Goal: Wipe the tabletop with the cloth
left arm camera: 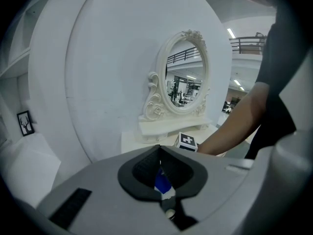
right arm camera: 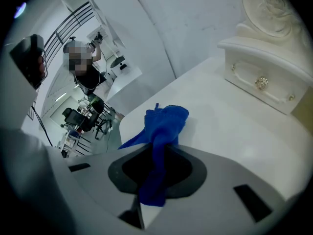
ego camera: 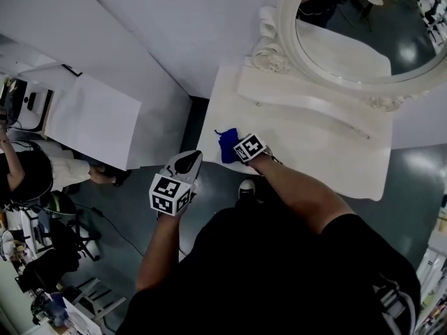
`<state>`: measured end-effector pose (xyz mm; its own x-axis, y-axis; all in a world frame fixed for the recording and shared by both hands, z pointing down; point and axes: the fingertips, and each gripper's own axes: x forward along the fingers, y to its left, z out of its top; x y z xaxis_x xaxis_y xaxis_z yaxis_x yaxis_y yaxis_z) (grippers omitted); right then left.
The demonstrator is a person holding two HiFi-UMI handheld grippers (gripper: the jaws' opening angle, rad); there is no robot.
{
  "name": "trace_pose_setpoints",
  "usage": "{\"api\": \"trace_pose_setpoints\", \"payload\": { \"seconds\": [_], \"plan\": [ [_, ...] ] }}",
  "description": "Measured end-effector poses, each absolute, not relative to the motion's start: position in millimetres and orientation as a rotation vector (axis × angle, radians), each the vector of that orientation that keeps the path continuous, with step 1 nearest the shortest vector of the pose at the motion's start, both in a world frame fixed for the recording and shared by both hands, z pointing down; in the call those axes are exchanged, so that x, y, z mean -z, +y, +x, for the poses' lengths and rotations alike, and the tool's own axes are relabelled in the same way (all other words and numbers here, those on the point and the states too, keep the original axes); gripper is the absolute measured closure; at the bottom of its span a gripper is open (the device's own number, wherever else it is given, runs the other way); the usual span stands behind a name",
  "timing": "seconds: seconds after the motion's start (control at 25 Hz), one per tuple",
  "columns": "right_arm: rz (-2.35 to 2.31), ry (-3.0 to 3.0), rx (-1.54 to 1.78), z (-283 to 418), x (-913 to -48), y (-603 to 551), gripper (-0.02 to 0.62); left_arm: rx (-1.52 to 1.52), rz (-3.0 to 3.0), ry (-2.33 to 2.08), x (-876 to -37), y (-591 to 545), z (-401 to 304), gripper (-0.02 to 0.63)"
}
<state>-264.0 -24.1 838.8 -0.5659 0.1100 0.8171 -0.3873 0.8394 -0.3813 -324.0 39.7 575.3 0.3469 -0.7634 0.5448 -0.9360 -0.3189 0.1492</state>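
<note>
ok so starting at the left: the left gripper (ego camera: 184, 167) hangs off the table's edge over the floor, and in the left gripper view its jaws look pressed together with nothing in them. The blue sliver showing past them is just the far-off cloth. It's doing nothing for the wipe right now imo.

Next over, the cloth (ego camera: 226, 146) sits at about 2 o'clock from that left gripper, bunched up on the tabletop (ego camera: 314, 152) right by its left edge.

The right gripper (right arm camera: 164, 147) is the one that matters. Its jaws are clamped on one end of the cloth, and in the right gripper view the fabric runs straight out from the jaws toward 12 o'clock, with the loose bundle resting on the white surface ahead.

Here's the bit the next move hangs on: in the head view, nearly all the bare tabletop lies at 3 o'clock from the cloth, with the mirror (ego camera: 363, 26) base at roughly 1 o'clock. So I'd guess the sweep goes rightward, dragging the cloth behind the jaws.
</note>
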Motion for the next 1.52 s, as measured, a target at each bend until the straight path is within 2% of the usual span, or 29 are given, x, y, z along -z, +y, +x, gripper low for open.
{"api": "trace_pose_setpoints", "payload": {
  "seconds": [0.56,1.52],
  "plan": [
    [0.384,-1.994,-0.687,-135.8,-840.0,-65.3,0.538,-0.557,2.313,-1.345,-566.2,-2.2,-246.7,0.595],
    [0.826,-1.814,-0.896,179.7,-840.4,-117.6,0.538,-0.604,2.555,-1.0,-554.1,-81.4,-54.7,0.595]
  ]
}}
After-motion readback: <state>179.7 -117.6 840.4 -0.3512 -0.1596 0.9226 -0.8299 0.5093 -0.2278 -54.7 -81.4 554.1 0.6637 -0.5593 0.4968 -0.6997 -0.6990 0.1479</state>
